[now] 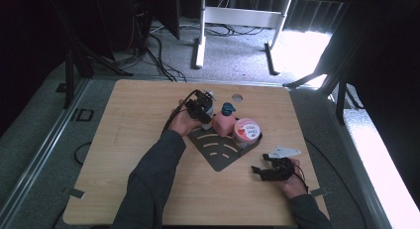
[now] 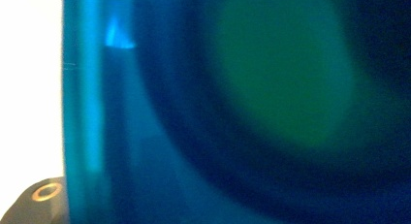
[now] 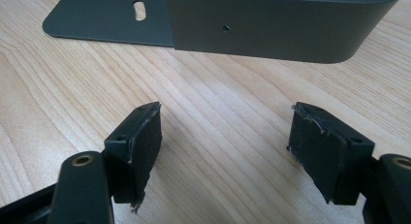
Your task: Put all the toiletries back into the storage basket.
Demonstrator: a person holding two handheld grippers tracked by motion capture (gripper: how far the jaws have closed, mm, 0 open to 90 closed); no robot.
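Note:
My left gripper (image 1: pixel 202 109) is held at the back left corner of a dark grey slotted rack (image 1: pixel 218 152). It is closed around a bottle with a pale cap (image 1: pixel 209 97). In the left gripper view a blue see-through body (image 2: pixel 160 136) with a blurred green patch sits right against the lens. On the rack stand a pink bottle with a teal cap (image 1: pixel 224 122) and a pink-lidded jar (image 1: pixel 246 131). My right gripper (image 1: pixel 258 170) rests on the table at the right. It (image 3: pixel 225 120) is open over bare wood, facing the rack's grey wall (image 3: pixel 271 30).
The wooden table (image 1: pixel 138 120) has bare wood to the left of the rack and in front of it. A round hole (image 1: pixel 237 97) lies near the far edge. Cables and desk legs stand on the floor beyond the table.

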